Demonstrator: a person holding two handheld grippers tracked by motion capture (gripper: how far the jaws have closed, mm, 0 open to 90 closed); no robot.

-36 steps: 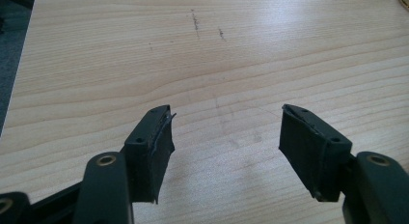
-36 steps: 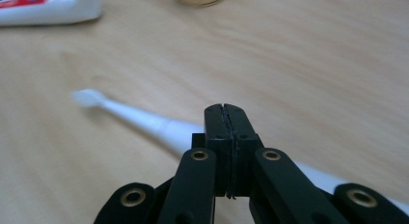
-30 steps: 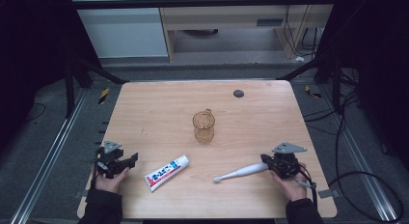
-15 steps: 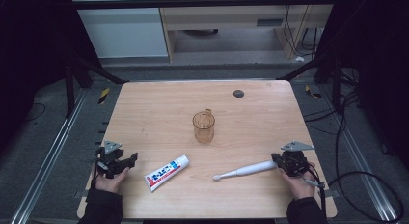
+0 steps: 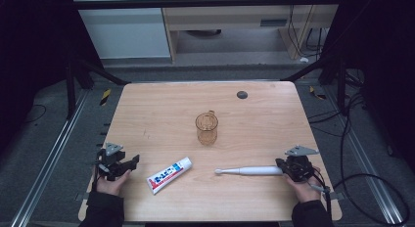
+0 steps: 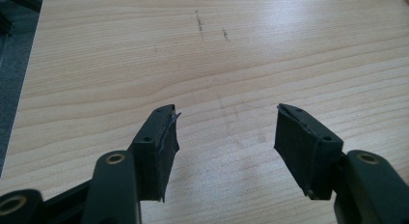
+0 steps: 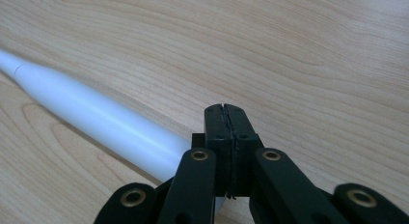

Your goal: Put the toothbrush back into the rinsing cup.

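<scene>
A white electric toothbrush (image 5: 249,170) lies flat near the table's front right, its head pointing left. My right gripper (image 5: 281,165) sits at the handle end, shut with nothing between its jaws. In the right gripper view the closed gripper (image 7: 225,108) rests just beside and over the toothbrush handle (image 7: 96,115). An amber see-through cup (image 5: 207,127) stands upright mid-table. A toothpaste tube (image 5: 169,175) lies front left of centre. At the front left my left gripper (image 5: 132,163) is open, and the left gripper view shows bare wood between the jaws of this gripper (image 6: 225,122).
The wooden table (image 5: 147,109) has a small black round disc (image 5: 242,94) near its far edge. Metal rails run along both sides on the floor, and cables (image 5: 352,178) trail at the right. A hand holds each gripper at the near edge.
My right gripper has shifted a little to the right and toward the near edge. The toothbrush has swung from a slant to lie nearly level. The left gripper has stayed put.
</scene>
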